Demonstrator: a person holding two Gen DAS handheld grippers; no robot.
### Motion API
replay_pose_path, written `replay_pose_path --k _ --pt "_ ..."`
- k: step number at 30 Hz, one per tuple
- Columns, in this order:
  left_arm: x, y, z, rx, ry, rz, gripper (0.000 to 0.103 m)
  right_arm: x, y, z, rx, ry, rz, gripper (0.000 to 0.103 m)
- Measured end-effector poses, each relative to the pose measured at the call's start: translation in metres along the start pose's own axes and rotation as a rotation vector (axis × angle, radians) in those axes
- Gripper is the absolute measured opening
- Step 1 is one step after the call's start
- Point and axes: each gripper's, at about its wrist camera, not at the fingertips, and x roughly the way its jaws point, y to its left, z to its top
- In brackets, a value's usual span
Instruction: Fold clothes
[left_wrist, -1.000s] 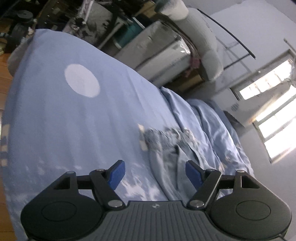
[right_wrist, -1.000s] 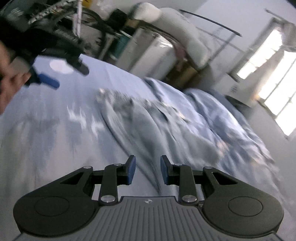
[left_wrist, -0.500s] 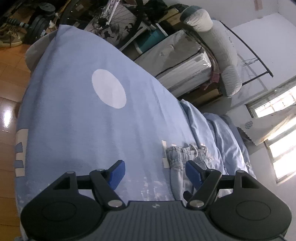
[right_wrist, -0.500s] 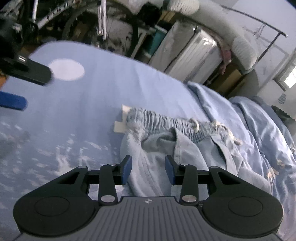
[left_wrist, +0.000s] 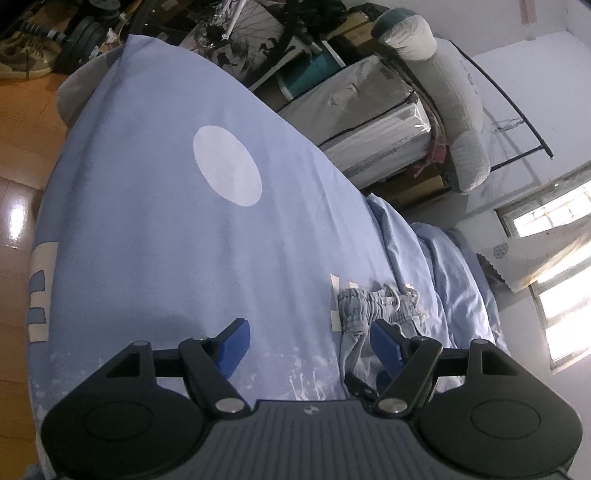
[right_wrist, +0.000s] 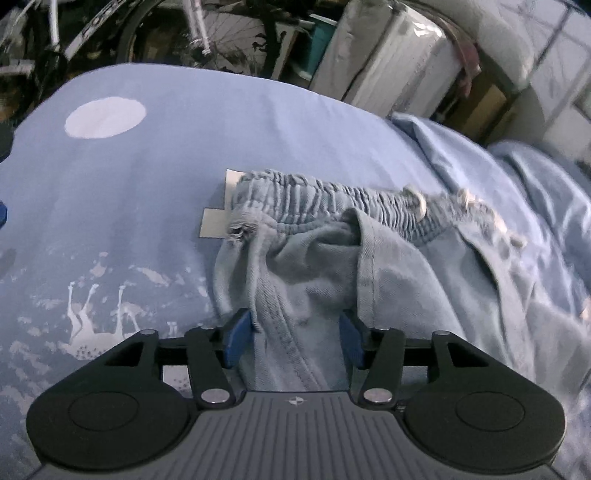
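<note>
Since the earlier frames the right claw (right_wrist: 291, 341) had travelled in over the bed (right_wrist: 258, 122) and dropped low onto the pale blue denim shorts (right_wrist: 332, 266), which now filled the middle of its view instead of lying further off. Its jaws had just been opening, from a narrow gap to about half spread, with a ridge of the shorts' fabric lying between the blue pads (right_wrist: 236, 339). The cloth reached both pads, though whether they pressed it could not be told.

The left claw (left_wrist: 310, 349) had shifted only a little; its view showed the bed sheet (left_wrist: 147, 240) with its white circle (left_wrist: 227, 164) slightly nearer than before. Its jaws stood wide with only sheet between them, nothing held. The right-hand pad (left_wrist: 386, 345) sat just beside the edge of the shorts (left_wrist: 369, 306).

The shorts lay crumpled on the sheet, elastic waistband (right_wrist: 332, 201) away from the right claw, over a white printed patch (right_wrist: 218, 221), beside the rumpled duvet (right_wrist: 517, 177).
</note>
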Motion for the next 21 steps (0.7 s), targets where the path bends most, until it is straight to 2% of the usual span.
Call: replay_pose_path --k 1,2,4,6,8,12,21 --pt "0.001 0.000 0.000 -0.002 0.002 0.000 0.071 -0.001 0.000 -0.002 0.008 -0.004 0.015 0.045" --pt "0.002 0.000 -0.001 -0.004 0.006 -0.002 0.071 -0.002 0.001 -0.003 0.007 -0.007 0.036 0.028" --pt "0.004 -0.001 -0.002 -0.005 0.018 -0.009 0.071 -0.004 0.010 -0.002 -0.031 -0.003 0.020 0.022" --pt "0.006 -0.001 -0.003 -0.002 0.031 -0.016 0.071 -0.006 0.019 0.001 -0.063 0.006 -0.023 0.009" --pt "0.007 0.001 -0.002 -0.005 0.037 -0.018 0.071 -0.010 0.027 0.004 -0.085 0.009 -0.061 0.008" --pt "0.009 0.008 0.001 -0.042 0.046 -0.018 0.071 -0.040 0.034 0.000 -0.075 -0.082 -0.082 0.006" --pt "0.018 0.014 0.003 -0.078 0.087 -0.116 0.071 -0.103 0.077 -0.002 -0.173 -0.181 -0.016 0.006"
